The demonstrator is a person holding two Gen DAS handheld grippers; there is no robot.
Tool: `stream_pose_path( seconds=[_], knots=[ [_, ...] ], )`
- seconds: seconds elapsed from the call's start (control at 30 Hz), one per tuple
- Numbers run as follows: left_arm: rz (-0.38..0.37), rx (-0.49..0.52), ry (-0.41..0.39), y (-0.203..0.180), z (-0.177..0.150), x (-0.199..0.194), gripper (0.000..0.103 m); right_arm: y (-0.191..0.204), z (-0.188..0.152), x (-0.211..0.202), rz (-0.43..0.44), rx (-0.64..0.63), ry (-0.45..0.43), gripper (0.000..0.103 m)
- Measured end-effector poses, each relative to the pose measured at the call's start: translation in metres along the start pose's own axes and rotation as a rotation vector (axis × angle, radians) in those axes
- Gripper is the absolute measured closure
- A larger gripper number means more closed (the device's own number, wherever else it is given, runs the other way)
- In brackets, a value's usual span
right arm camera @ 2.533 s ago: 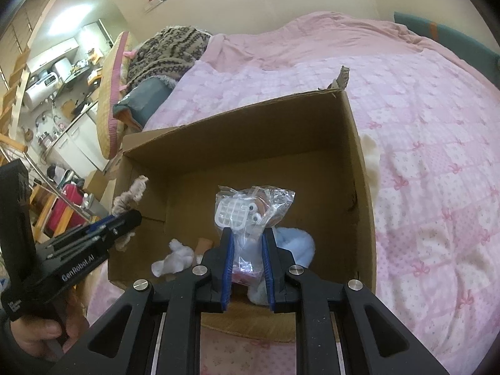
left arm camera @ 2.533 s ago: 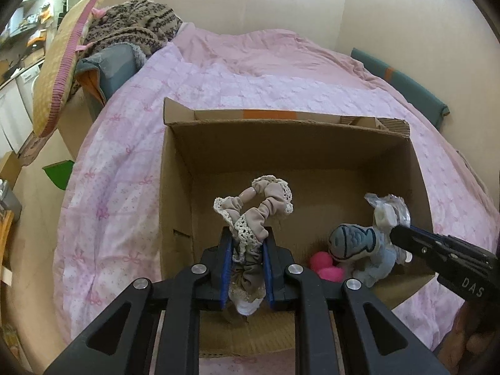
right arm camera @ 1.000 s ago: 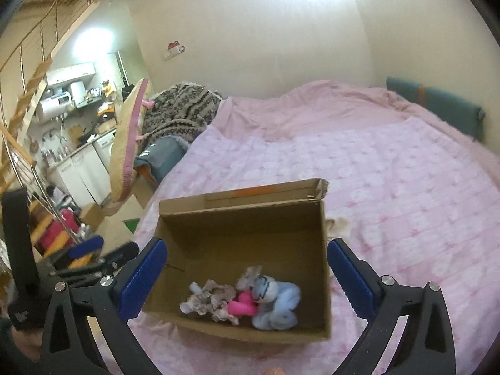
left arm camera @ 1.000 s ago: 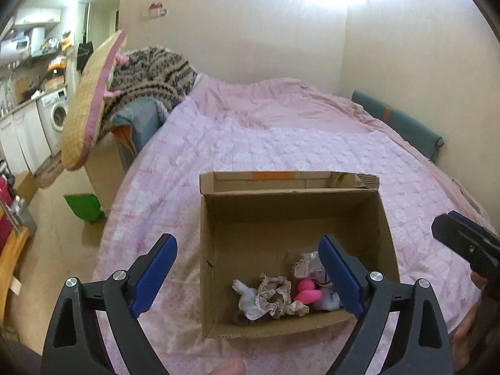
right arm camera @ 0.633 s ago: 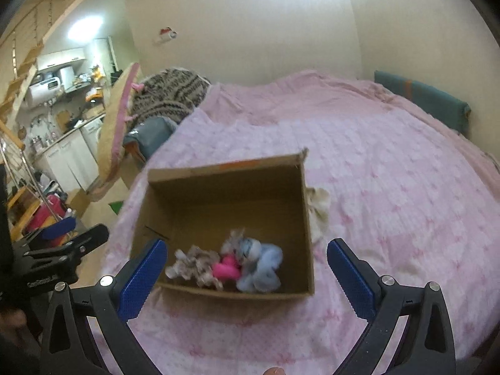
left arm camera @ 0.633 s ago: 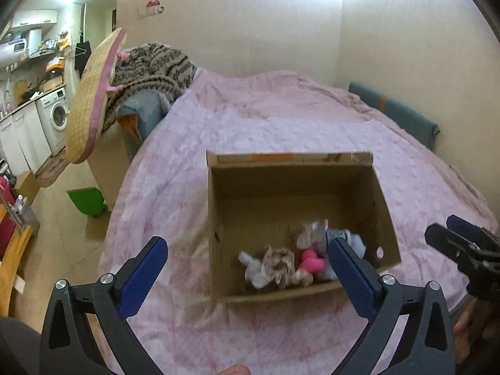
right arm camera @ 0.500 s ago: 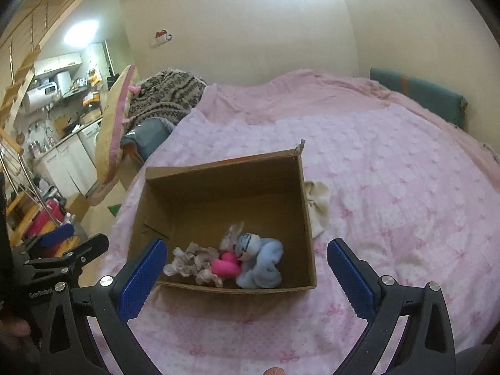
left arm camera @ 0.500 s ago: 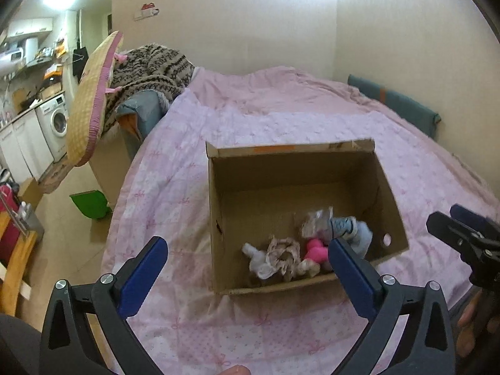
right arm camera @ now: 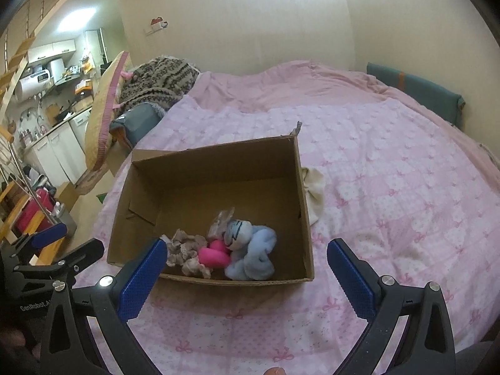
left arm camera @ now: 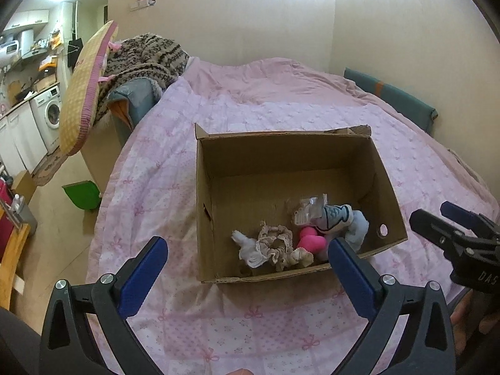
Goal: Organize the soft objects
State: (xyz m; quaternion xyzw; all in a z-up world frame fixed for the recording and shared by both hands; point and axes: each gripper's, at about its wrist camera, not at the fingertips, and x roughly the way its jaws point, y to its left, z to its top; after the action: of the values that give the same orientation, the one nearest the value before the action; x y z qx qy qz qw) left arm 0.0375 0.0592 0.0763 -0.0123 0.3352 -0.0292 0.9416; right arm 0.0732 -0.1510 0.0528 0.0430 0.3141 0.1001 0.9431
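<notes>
Cardboard box on bed: scrunchie, pink toy, blue plush gathered inside. Left tongs, right tongs: wide, empty, clear of box.

A cardboard box on the bed holds soft toys along its near wall.

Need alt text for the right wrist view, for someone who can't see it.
An open cardboard box sits on a pink quilt, holding a beige scrunchie, a pink plush and a light blue soft toy. The right gripper is open and empty before it, and a cream cloth lies outside the box's right wall.
</notes>
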Motion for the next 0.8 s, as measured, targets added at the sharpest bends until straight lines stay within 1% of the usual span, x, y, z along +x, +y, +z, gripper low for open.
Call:
stream_pose_path(
  seconds=[0.17,0.8],
  knots=[
    [0.004,0.002,-0.022,-0.0006,0.0013,-0.0046,0.001,0.0024,-0.0015,0.0005,-0.010,-0.013,0.004,0.000],
    [-0.004,0.021,-0.036,-0.0043,0.0029,-0.0074,0.001,0.0058,-0.0015,0.0014,-0.015,-0.029,0.002,0.000]
  ],
)
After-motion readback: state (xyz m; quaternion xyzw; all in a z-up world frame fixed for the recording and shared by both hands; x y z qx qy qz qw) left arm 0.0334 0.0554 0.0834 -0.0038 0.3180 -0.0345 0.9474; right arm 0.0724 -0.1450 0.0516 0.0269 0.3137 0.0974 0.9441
